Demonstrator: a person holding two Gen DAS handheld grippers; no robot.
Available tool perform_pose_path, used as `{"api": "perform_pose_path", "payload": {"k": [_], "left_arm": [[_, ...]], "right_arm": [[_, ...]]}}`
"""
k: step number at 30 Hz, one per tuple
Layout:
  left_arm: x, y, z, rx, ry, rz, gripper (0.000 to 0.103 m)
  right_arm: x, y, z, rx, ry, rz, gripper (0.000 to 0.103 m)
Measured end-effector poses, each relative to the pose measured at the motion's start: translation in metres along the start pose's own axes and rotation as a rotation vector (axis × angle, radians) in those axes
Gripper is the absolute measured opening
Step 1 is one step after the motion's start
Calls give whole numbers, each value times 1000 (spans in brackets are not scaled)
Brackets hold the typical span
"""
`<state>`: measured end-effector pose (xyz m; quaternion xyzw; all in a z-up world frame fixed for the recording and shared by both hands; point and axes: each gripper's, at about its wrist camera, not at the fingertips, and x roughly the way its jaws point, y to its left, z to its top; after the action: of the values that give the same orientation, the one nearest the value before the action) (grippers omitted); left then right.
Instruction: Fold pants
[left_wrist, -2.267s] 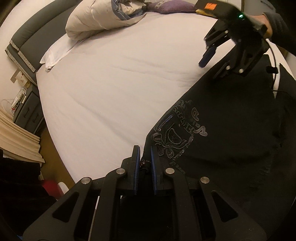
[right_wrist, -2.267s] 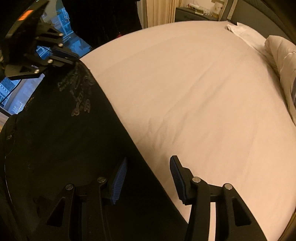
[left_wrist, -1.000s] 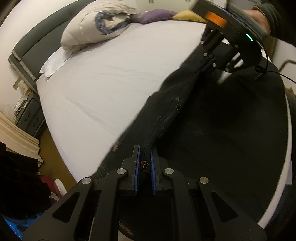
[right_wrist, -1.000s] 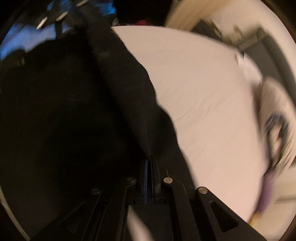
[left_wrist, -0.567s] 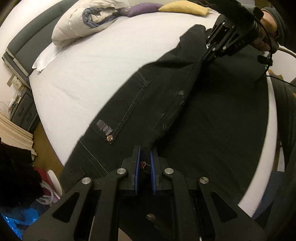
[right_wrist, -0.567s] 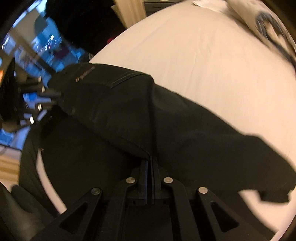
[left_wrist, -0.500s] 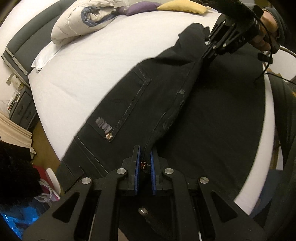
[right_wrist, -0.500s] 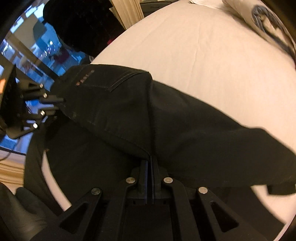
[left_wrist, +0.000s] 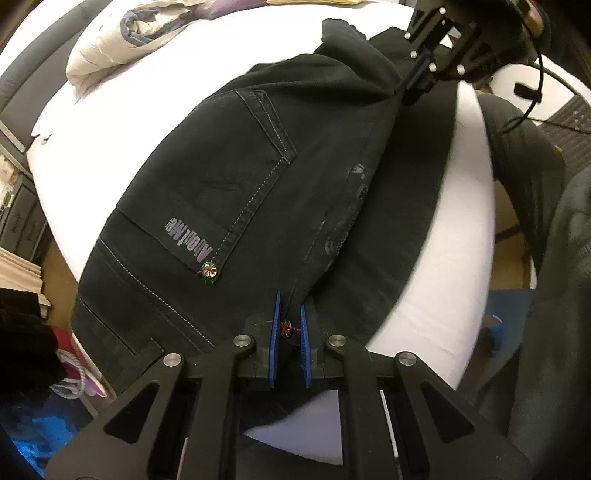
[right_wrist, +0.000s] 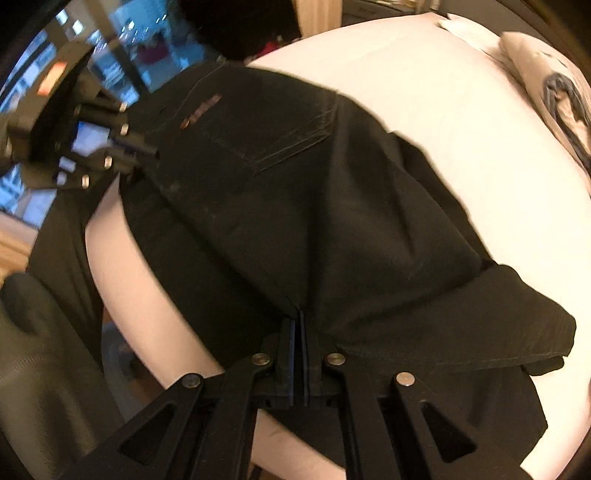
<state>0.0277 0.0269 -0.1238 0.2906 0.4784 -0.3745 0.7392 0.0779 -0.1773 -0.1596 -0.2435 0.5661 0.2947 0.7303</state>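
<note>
Black pants (left_wrist: 258, 177) with a stitched back pocket and a printed logo are held above the white bed (left_wrist: 461, 240), doubled over lengthwise. My left gripper (left_wrist: 287, 328) is shut on the waistband near a red rivet. My right gripper (right_wrist: 298, 332) is shut on the pants' edge further along; it also shows in the left wrist view (left_wrist: 417, 81). The pants (right_wrist: 314, 221) stretch taut between the two grippers, and the leg end (right_wrist: 517, 332) droops at the right. The left gripper shows at the upper left of the right wrist view (right_wrist: 147, 151).
A cream duvet (left_wrist: 122, 40) and purple and yellow cushions lie at the head of the bed. A dark nightstand (left_wrist: 18, 214) and bags on the floor (left_wrist: 74, 369) are at the left. The person's dark clothing (left_wrist: 546, 295) fills the right edge.
The right gripper shut on the pants, and both grippers lifted and folded them over toward the bed's near edge. The back pocket now faces up and more white sheet shows at the right.
</note>
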Motion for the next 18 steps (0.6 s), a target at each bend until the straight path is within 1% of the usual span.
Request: {"api": "perform_pose_path", "payload": {"k": [1,4,7,8,9,12,14,15,16,18], "left_arm": [[0,-2,0,3,1,-2,9],[-3,-11,-10,5,4,-2,9],[-1,-10,-4,4,4,-6,9],[-1,-11,-3,7,5,-6,9],[0,-13,-2,13,7,-7,9],[-1,-19,-4,35,7,-5,9],[-5,-14,-15,39,4,-7,9],[-5,-15,-15,37,3,-9,9],[-3,-17,-12,35,4,-11,9],[-1,-18,-18,32,2,-10,9]], "right_arm": [[-4,-5,-6,-1,2,-1,3],[-3,4,-4,6,2,0,3],[-2,16,-5,-3,4,-23,3],[-6,23,-20,-7,4,-29,3],[-7,30,-25,-8,5,-34,3],[-6,34,-26,1,9,-39,3],[-3,41,-25,0,11,-48,3],[-5,41,-32,-1,12,-50,3],[-2,41,-34,-3,15,-53,3],[8,49,-36,-14,22,-70,3]]}}
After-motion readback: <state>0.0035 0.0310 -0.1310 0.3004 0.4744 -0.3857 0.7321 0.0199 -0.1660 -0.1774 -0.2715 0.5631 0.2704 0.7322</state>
